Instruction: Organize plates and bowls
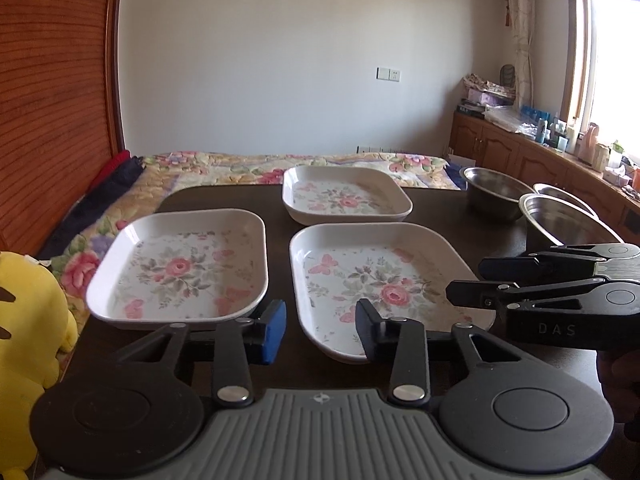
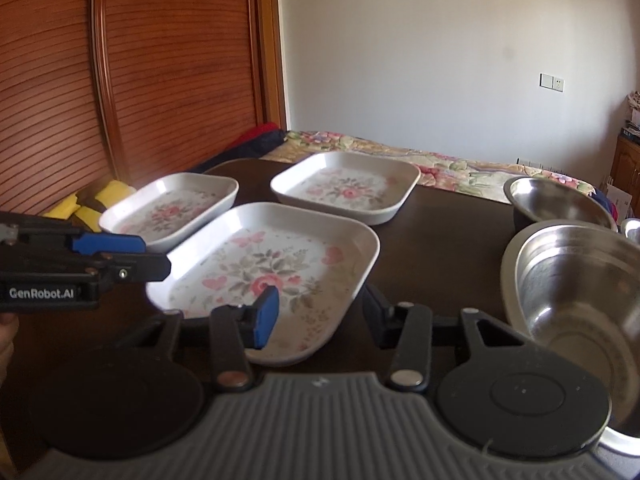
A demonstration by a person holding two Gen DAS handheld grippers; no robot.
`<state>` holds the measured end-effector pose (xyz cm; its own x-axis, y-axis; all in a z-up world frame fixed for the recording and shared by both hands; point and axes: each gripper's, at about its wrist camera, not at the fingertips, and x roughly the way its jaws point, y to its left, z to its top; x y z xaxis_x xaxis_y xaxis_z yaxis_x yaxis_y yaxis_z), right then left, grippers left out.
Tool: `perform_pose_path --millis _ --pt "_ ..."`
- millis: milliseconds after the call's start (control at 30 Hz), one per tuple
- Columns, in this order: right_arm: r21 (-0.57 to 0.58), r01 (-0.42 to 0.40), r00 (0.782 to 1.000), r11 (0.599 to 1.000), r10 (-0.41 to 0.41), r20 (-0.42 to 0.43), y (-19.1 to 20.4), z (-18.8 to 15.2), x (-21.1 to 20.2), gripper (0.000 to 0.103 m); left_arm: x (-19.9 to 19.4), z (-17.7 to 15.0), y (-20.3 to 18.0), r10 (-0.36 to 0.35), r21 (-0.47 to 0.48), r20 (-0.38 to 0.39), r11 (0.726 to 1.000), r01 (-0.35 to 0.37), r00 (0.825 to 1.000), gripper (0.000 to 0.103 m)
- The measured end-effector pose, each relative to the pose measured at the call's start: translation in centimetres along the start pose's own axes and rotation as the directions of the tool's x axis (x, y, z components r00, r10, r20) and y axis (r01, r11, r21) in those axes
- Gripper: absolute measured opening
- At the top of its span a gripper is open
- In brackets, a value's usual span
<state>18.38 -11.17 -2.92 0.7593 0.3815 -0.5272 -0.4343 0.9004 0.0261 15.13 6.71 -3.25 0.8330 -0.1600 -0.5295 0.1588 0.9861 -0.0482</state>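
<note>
Dark table (image 1: 240,196) by bed | three floral plates (image 1: 180,264) spread apart, steel bowls (image 1: 560,220) far right | left gripper (image 1: 320,328), right gripper (image 2: 320,316) jaws wide, empty | step: pre-grasp, likely | next: pinch near plate (image 2: 272,272) rim, stack

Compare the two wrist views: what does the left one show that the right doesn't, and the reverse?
Left wrist only: the window, the cluttered wooden cabinets and a third steel bowl. Right wrist only: the left gripper from the side, and the inside of the nearest steel bowl close up. Both: three flowered plates on the dark table, the bedspread and the wooden door.
</note>
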Motion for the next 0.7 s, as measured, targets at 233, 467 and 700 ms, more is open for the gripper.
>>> perform_pose_path --millis 233,467,700 --pt "0.012 -0.019 0.999 1.0 0.019 -0.029 -0.4 0.1 0.5 0.044 1.1 0.2 0.1 -0.016 -0.003 -0.028 1.0 0.016 0.999 0.033" --pt "0.028 -0.031 0.999 0.999 0.032 -0.044 -0.7 0.2 1.0 0.041 1.8 0.6 0.0 -0.006 0.009 -0.041 1.0 0.007 0.999 0.033" --pt "0.042 -0.034 0.998 0.999 0.036 -0.048 -1.0 0.2 1.6 0.035 2.9 0.5 0.0 0.016 0.021 -0.068 1.0 -0.014 0.998 0.029"
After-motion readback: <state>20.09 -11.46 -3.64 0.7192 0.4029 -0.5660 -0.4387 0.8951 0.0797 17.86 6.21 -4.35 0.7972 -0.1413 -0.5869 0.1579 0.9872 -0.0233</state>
